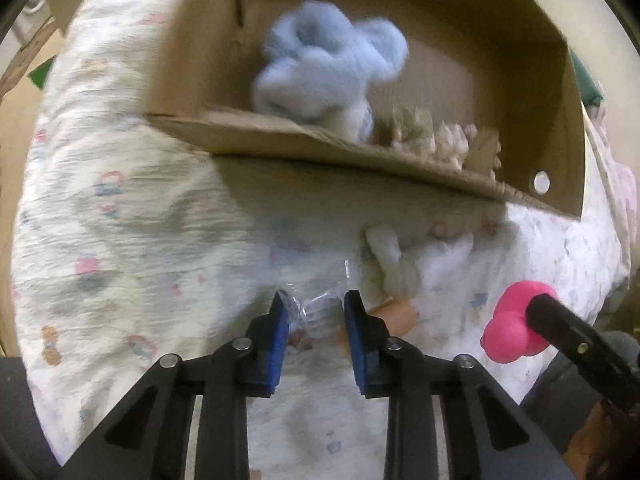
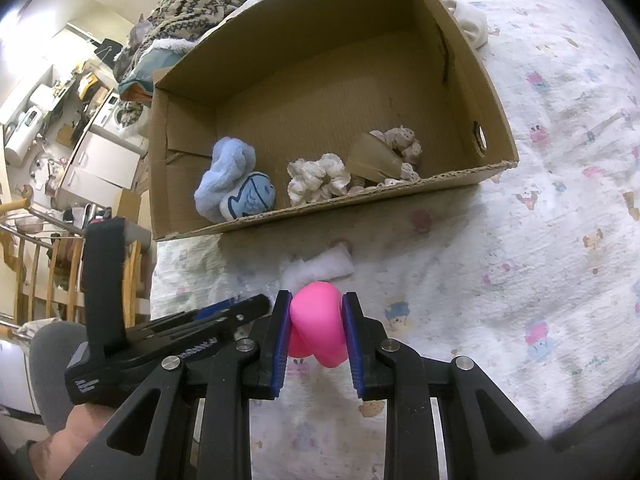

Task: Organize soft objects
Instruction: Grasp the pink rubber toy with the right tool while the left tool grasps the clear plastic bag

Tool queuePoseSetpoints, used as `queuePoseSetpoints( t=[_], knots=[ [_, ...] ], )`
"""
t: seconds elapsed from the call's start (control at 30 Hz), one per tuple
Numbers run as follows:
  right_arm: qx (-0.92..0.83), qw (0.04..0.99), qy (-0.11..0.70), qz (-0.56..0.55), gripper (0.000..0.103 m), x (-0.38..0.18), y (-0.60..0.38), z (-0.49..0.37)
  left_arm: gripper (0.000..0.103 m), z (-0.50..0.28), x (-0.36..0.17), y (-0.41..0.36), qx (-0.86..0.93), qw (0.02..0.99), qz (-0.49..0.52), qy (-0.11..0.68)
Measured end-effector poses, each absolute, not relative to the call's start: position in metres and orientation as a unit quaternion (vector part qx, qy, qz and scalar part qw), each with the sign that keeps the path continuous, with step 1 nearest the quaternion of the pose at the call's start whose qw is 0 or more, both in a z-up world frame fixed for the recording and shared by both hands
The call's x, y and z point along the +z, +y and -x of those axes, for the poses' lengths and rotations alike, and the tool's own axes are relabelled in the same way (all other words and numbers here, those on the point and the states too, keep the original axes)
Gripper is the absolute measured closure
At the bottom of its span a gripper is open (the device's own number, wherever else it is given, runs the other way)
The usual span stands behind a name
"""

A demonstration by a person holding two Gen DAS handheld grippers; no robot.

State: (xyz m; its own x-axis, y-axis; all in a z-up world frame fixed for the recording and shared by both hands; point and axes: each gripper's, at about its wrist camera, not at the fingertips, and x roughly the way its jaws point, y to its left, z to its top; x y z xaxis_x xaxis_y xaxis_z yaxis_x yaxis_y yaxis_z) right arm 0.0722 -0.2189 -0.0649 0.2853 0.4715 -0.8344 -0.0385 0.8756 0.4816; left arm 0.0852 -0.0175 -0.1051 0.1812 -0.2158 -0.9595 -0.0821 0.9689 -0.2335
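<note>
Two wrist views over a bed covered with a printed white bedsheet. An open cardboard box rests on the sheet. Inside it, along the near wall, lie a light-blue fleece bundle with a fish print toward the left corner, a cream scrunchie at mid-wall, and a second patterned scrunchie toward the right corner, beside a loose flap of cardboard.

The right gripper has its blue-padded fingers pressed against both sides of a pink squishy toy, held above the sheet in front of the box's near wall. The left gripper hangs beside it with fingers parted; a crumpled clear plastic wrapper shows in the gap, though whether the pads touch it cannot be told. A white folded cloth lies on the sheet just outside the box's near wall.
</note>
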Motion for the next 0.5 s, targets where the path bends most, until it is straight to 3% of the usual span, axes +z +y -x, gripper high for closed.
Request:
queuePoseSetpoints(
  t=[0.27,0.5],
  knots=[
    [0.164,0.782,0.573,-0.181,0.076,-0.064,-0.217,-0.07,0.079,-0.062,-0.051,-0.001,0.001,0.828,0.085,0.554],
    [0.166,0.789,0.565,-0.177,0.076,-0.058,-0.218,-0.068,0.079,-0.05,-0.049,-0.002,-0.003,0.822,0.092,0.562]
  ],
)
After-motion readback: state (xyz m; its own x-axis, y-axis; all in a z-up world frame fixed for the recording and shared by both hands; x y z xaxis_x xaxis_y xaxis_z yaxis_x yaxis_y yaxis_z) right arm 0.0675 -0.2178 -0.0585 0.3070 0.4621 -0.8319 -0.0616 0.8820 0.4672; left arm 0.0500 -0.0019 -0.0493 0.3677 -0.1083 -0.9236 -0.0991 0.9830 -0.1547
